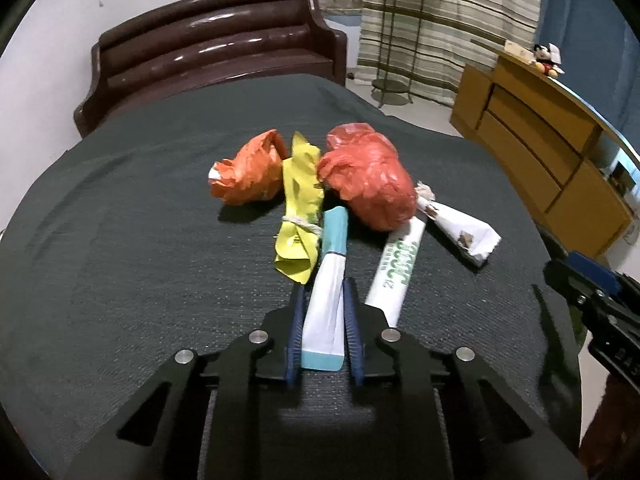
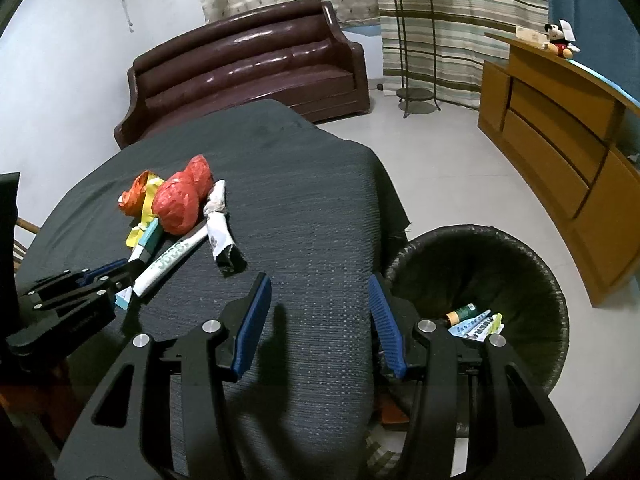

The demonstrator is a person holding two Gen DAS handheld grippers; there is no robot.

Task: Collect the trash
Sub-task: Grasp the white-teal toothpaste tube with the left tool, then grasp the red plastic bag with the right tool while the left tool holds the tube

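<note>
The left gripper [image 1: 323,320] is clenched on the near end of the white-and-teal packet [image 1: 326,292], whose far end lies just beside the yellow wrapper [image 1: 301,200] and the green-lettered tube [image 1: 394,270]; a flat, slick packet pinched this close to its end could slide out on the lift or drag its neighbours along. Beyond it the red bag [image 1: 370,184] and orange wrapper [image 1: 250,174] sit crowded together and may shift. The right gripper [image 2: 320,320] hangs released and empty, with the bin [image 2: 520,264] just to its right.
</note>
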